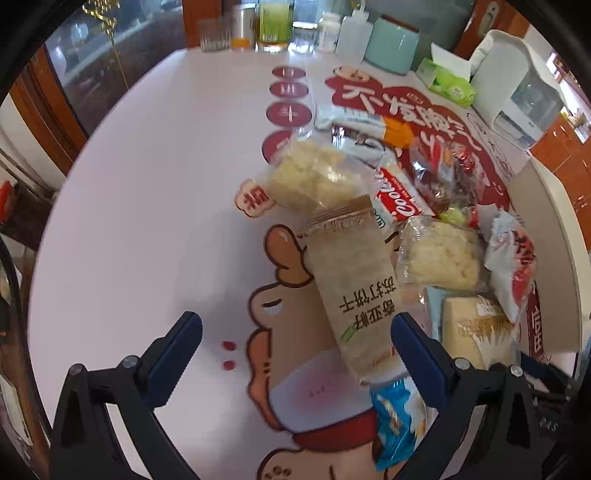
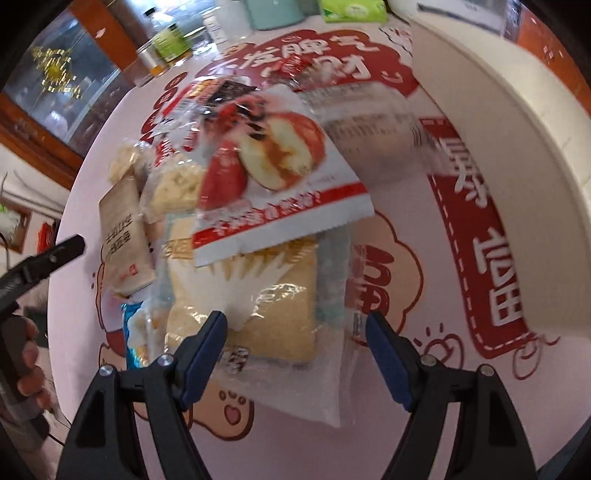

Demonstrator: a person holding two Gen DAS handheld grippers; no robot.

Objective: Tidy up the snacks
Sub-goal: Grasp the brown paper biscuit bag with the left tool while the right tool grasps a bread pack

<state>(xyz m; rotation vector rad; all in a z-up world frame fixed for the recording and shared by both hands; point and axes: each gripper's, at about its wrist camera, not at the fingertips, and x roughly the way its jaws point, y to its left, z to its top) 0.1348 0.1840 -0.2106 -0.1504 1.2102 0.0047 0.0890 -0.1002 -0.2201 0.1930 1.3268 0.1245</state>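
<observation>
A pile of wrapped snacks lies on the printed tablecloth. In the left wrist view a long tan cracker pack (image 1: 354,291) lies ahead, its near end by the right finger of my open, empty left gripper (image 1: 295,332). Beyond it lie two clear packs of pale puffed snack (image 1: 317,177) (image 1: 441,254), a red-and-white pack (image 1: 400,199) and a blue pack (image 1: 397,421). In the right wrist view my open right gripper (image 2: 295,332) straddles a clear-wrapped yellow cake (image 2: 273,314) without gripping it. A red-and-white bread pack (image 2: 280,192) lies over the cake's far end.
A white tray or bin (image 2: 498,110) stands at the right of the pile. Jars, glasses and bottles (image 1: 273,26) line the table's far edge, with a teal canister (image 1: 393,44), a green tissue box (image 1: 448,79) and a white appliance (image 1: 517,85). The left gripper (image 2: 44,258) shows at the right wrist view's left edge.
</observation>
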